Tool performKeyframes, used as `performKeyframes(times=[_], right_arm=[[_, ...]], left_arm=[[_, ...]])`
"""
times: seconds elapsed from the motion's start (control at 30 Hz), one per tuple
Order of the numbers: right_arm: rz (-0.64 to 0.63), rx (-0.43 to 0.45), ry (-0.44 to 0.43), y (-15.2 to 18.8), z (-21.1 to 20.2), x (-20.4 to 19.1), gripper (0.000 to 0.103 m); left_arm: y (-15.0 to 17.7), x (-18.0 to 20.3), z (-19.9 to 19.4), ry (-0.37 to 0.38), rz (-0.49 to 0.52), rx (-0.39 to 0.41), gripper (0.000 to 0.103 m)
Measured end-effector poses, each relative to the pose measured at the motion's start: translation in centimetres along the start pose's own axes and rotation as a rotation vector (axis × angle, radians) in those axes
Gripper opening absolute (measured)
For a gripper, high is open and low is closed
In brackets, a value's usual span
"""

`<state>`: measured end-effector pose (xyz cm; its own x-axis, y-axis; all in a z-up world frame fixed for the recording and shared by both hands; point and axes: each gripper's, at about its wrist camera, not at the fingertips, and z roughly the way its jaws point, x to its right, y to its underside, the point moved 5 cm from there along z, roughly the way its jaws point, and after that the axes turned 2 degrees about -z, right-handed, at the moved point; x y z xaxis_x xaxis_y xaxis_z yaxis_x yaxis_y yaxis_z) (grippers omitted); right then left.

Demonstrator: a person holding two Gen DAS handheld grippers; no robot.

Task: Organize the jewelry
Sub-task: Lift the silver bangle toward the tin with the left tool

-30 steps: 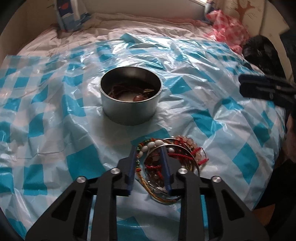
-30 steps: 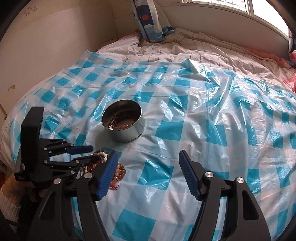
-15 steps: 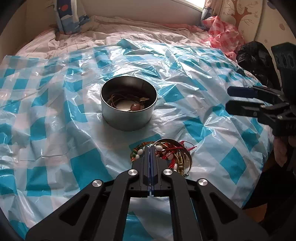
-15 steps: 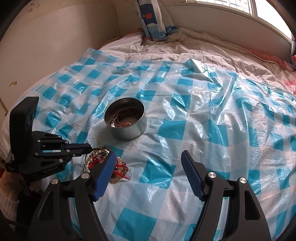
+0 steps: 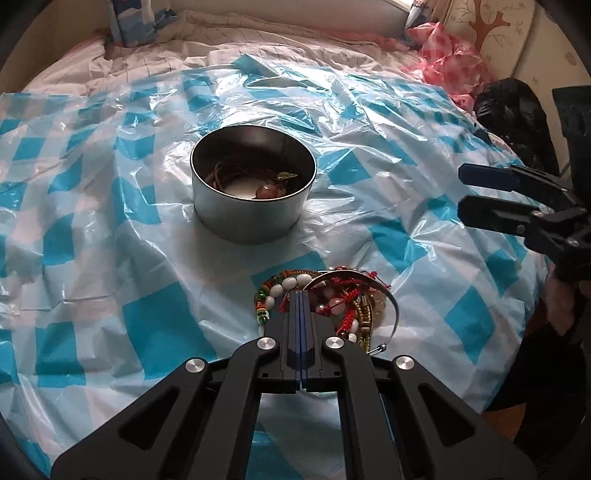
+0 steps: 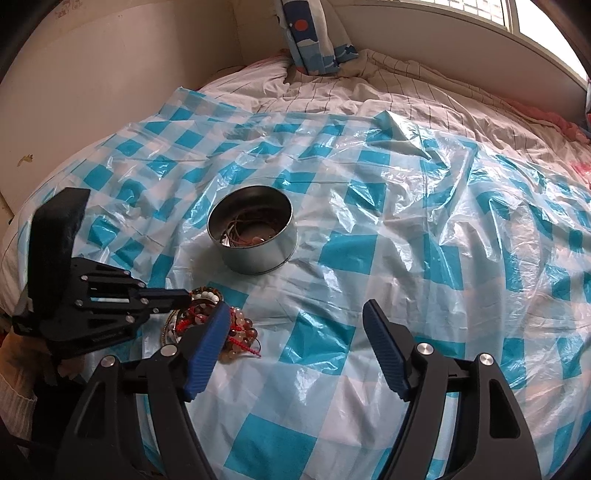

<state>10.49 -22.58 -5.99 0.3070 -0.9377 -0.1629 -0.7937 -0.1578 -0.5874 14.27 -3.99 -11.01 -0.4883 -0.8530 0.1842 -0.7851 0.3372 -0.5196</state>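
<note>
A pile of jewelry (image 5: 343,299) lies on the blue-checked plastic sheet: bead bracelets, red cords and a silver bangle (image 5: 388,295). It also shows in the right wrist view (image 6: 236,332). My left gripper (image 5: 300,293) is shut, its tips at the near edge of the pile; what it pinches is hidden. It shows in the right wrist view (image 6: 183,294). A round metal tin (image 5: 253,184) with jewelry inside stands beyond the pile, also in the right wrist view (image 6: 253,236). My right gripper (image 6: 295,317) is open and empty, hovering right of the pile.
The plastic sheet (image 6: 406,221) covers a bed with a striped duvet (image 6: 388,85). A blue patterned pillow (image 6: 314,33) leans at the back wall. A pink bag (image 5: 454,55) and a black bag (image 5: 517,118) lie at the bed's right edge.
My left gripper closed at the jewelry pile and has drawn back slightly with the pile bunched near its tips. The right gripper stayed open and shifted a little.
</note>
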Motion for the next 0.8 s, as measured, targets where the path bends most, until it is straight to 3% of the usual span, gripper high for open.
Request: performKeyframes(times=[0.23, 0.33, 0.4, 0.47, 0.57, 0.6, 0.67, 0.8], right_arm=[[-0.002, 0.000, -0.003, 0.0, 0.1, 0.0, 0.072], [-0.006, -0.001, -0.004, -0.1, 0.1, 0.0, 0.072], [-0.004, -0.001, -0.004, -0.1, 0.1, 0.0, 0.072], [-0.004, 0.000, -0.003, -0.1, 0.1, 0.0, 0.072], [-0.006, -0.001, -0.006, -0.1, 0.2, -0.1, 0.072], [-0.008, -0.003, -0.007, -0.1, 0.3, -0.2, 0.072], [-0.010, -0.005, -0.008, 0.0, 0.4, -0.1, 0.072], [-0.010, -0.012, -0.007, 0.1, 0.6, -0.2, 0.072]], left_arm=[[-0.1, -0.3, 0.5, -0.021, -0.002, 0.002, 0.004], [-0.2, -0.2, 0.5, -0.015, -0.003, 0.005, 0.012], [-0.2, -0.1, 0.5, -0.022, -0.004, 0.009, 0.023], [-0.2, -0.1, 0.6, -0.022, -0.008, 0.010, 0.025], [-0.1, -0.1, 1.0, -0.019, -0.012, -0.001, 0.024], [-0.1, 0.0, 1.0, -0.018, -0.009, -0.006, 0.012], [-0.1, 0.2, 1.0, -0.026, 0.011, -0.012, 0.002], [-0.5, 0.3, -0.2, 0.007, -0.007, 0.023, 0.002]])
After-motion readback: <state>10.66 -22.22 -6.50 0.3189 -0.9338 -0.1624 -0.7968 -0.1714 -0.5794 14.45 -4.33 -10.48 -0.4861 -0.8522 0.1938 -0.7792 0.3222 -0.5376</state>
